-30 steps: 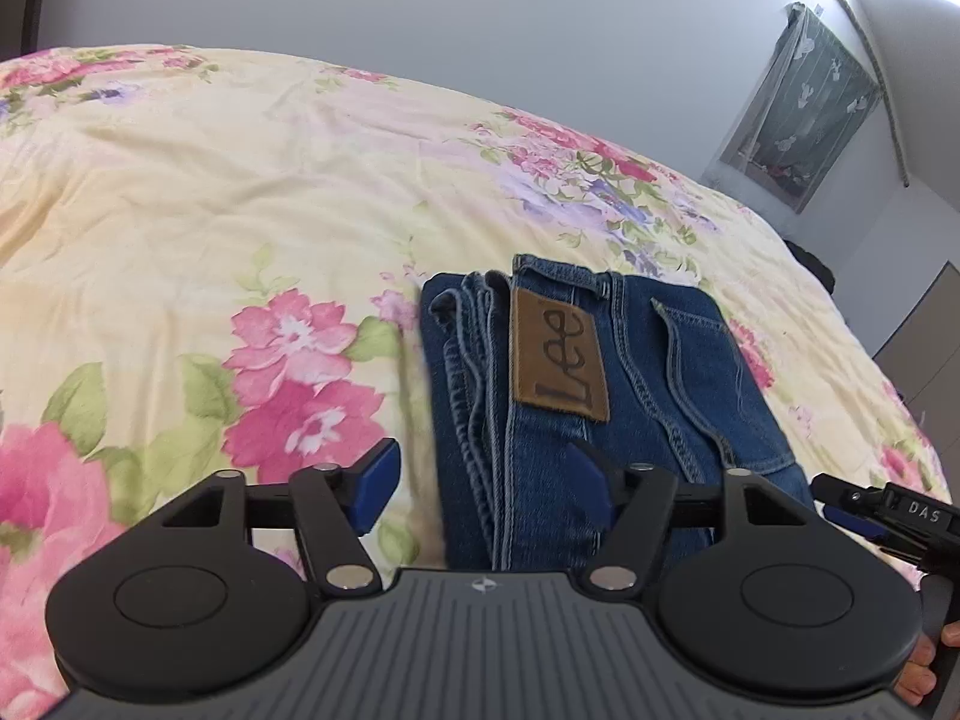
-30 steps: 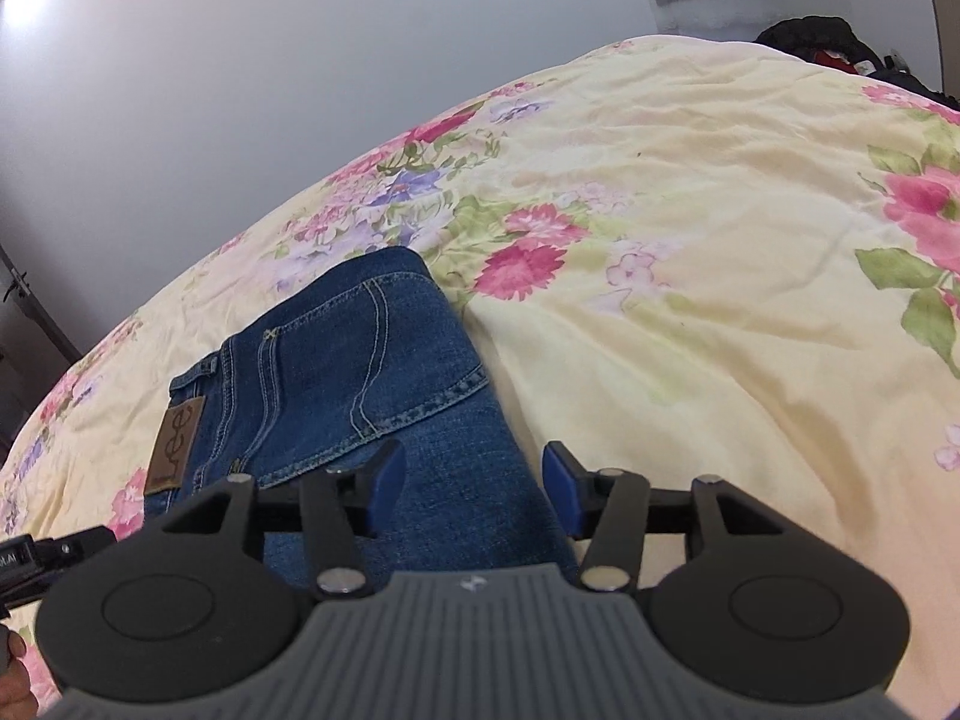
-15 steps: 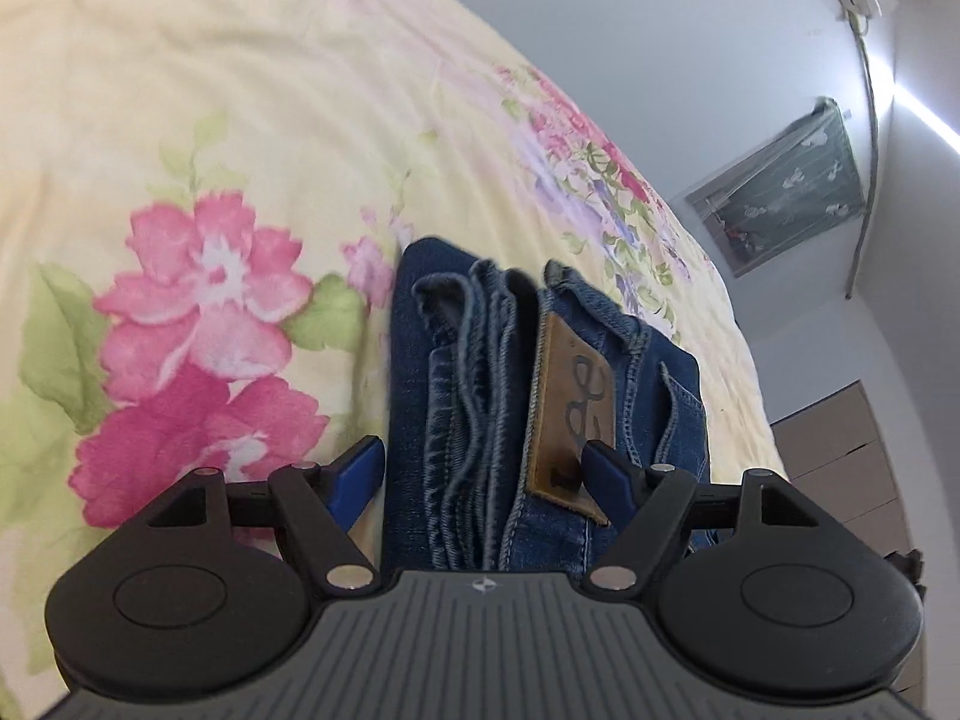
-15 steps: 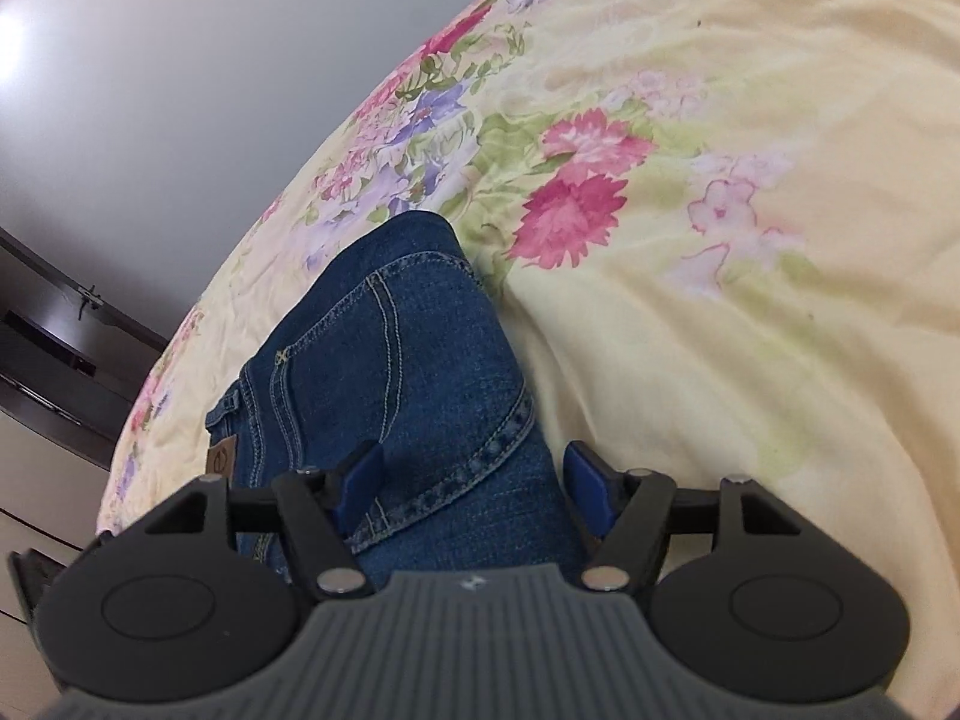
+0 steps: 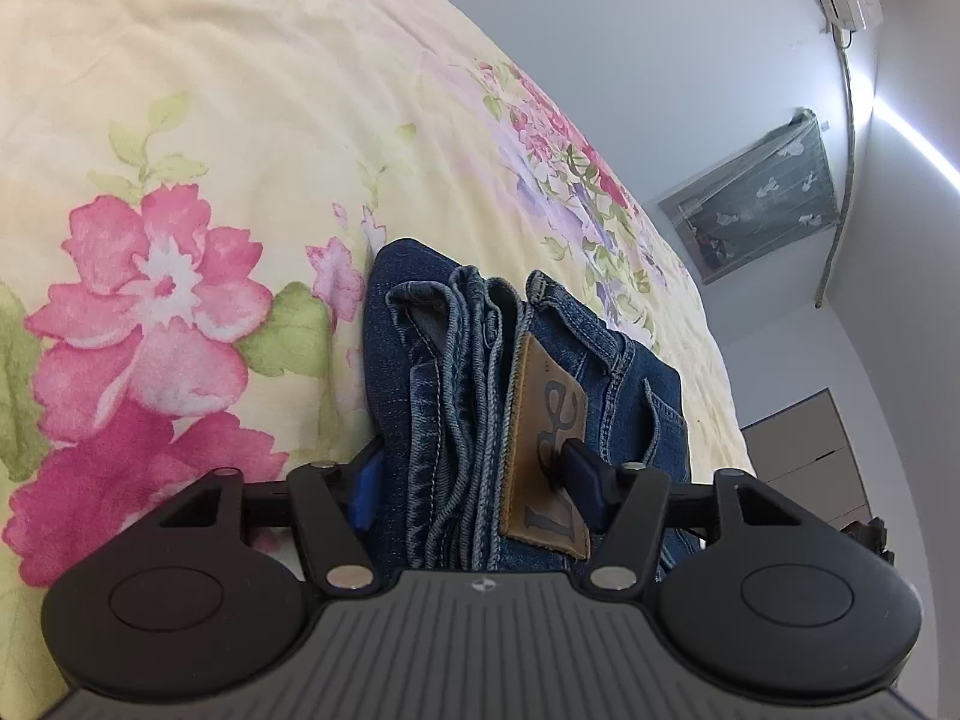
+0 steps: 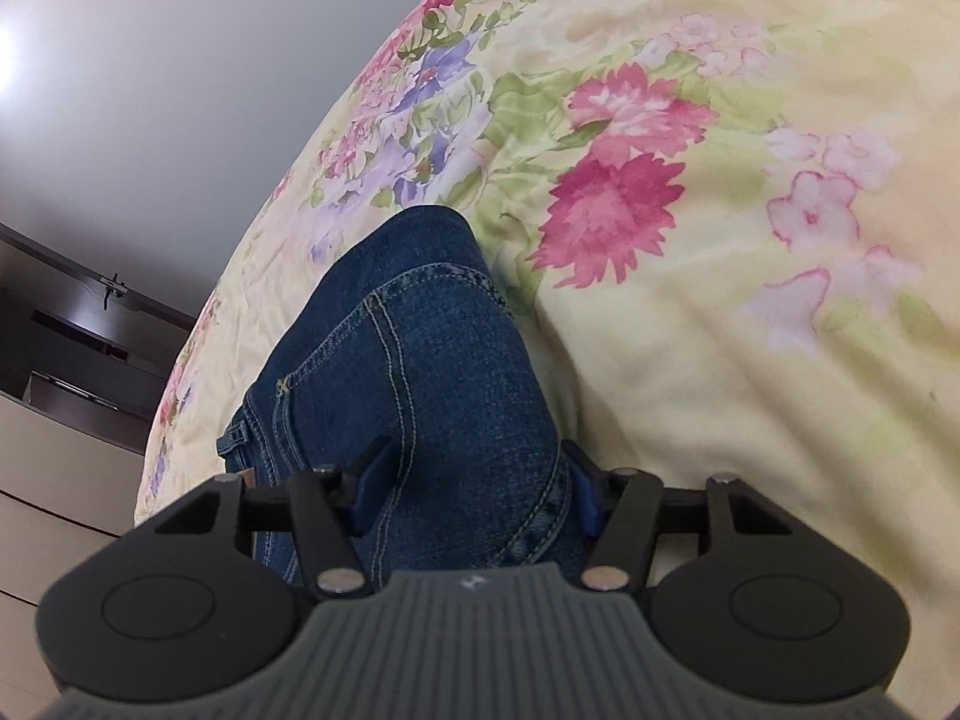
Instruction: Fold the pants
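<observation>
One bed with a cream floral bedspread (image 5: 180,120), and on it one pair of dark blue denim jeans (image 5: 420,384), already folded into a thick stack that runs left to right across the two views. One tan leather brand patch (image 5: 543,438) lies on top at the waistband end. Two tongs, one at each end of the stack. Left tongs (image 5: 474,480) have just been closing: pads press the waistband end, one pad on the patch. Right tongs (image 6: 477,483) have just been closing too, pads squeezing the opposite folded end. Stack lies straight ahead of both, between the jaws; neither hand is nearer.
</observation>
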### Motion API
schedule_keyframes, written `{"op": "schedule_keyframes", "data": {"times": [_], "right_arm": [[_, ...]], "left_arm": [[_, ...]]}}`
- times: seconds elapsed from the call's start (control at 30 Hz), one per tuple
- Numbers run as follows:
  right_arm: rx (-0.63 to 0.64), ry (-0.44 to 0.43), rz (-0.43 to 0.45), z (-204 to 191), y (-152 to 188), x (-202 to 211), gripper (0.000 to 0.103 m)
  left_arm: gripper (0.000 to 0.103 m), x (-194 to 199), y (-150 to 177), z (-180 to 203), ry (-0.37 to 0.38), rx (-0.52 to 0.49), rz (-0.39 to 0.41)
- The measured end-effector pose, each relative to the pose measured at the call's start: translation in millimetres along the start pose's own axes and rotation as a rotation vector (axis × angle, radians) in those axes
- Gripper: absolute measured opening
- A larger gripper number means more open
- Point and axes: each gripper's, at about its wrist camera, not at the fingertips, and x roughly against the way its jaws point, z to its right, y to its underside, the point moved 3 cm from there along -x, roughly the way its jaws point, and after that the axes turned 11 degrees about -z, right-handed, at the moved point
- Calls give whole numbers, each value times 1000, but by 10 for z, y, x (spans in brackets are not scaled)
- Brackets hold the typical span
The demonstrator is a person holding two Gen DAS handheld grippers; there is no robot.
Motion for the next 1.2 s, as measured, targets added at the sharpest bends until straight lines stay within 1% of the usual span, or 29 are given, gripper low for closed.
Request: {"op": "schedule_keyframes", "data": {"times": [0.07,0.13,0.17,0.23,0.33,0.43,0.53,0.63,0.8,1.0,1.2], "right_arm": [[1,5,2,-29,9,26,46],[24,23,9,-119,7,53,38],[38,30,13,-166,9,75,36],[72,44,21,-276,11,139,28],[126,51,32,-457,45,269,21],[182,72,39,-643,76,358,19],[207,79,47,-802,131,466,18],[232,66,38,-963,219,549,18],[261,33,22,-1263,423,582,18],[278,-35,-12,-1616,683,429,18],[307,-99,-70,-2012,884,54,18]], "left_arm": [[59,16,12,43,-15,-15,4],[50,34,17,89,-27,-35,12],[49,46,20,108,-32,-43,15],[42,80,25,125,-28,-48,21],[35,138,28,147,-15,-44,27],[31,226,46,193,-10,-43,29],[30,366,84,264,-13,-53,38],[30,558,129,295,-20,-51,51],[30,941,173,324,-57,-55,73],[30,1457,249,192,-116,-43,119],[30,1925,246,-70,-183,-24,160]]}}
